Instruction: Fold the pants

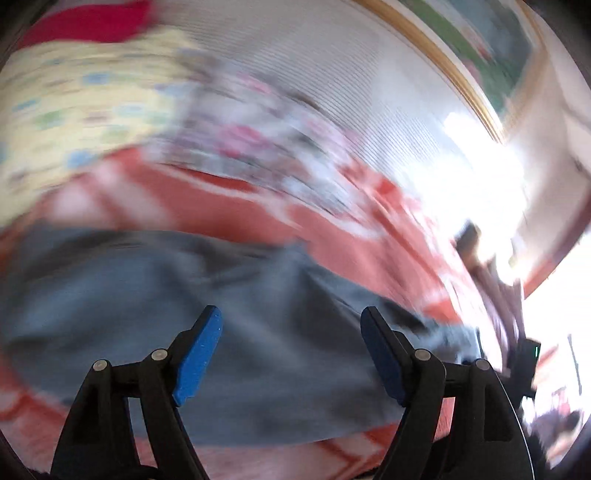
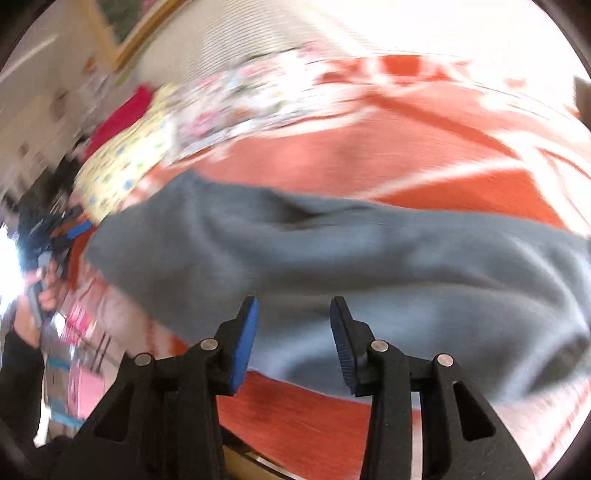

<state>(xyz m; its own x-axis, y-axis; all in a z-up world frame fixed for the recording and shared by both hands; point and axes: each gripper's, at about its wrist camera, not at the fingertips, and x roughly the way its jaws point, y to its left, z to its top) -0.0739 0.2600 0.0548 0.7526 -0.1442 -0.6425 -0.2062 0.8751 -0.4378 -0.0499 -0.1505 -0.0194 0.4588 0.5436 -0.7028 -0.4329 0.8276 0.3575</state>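
Grey-blue pants (image 1: 155, 295) lie spread on an orange-red and white patterned bedspread (image 1: 229, 206). Both views are motion-blurred. My left gripper (image 1: 291, 328) is open and empty above the pants, its blue pads (image 1: 201, 354) wide apart. In the right wrist view the pants (image 2: 332, 258) stretch across the middle, wrinkled. My right gripper (image 2: 293, 317) is open and empty above their near edge. The other hand and gripper (image 2: 40, 280) show blurred at the far left of the right wrist view.
A yellow patterned cloth (image 1: 74, 107), a floral cloth (image 1: 258, 147) and a red cloth (image 1: 92, 22) lie at the far side of the bed. A white wall (image 1: 332, 74) and a gold-framed picture (image 1: 461, 55) stand behind. Pink items (image 2: 81, 376) lie on the floor at left.
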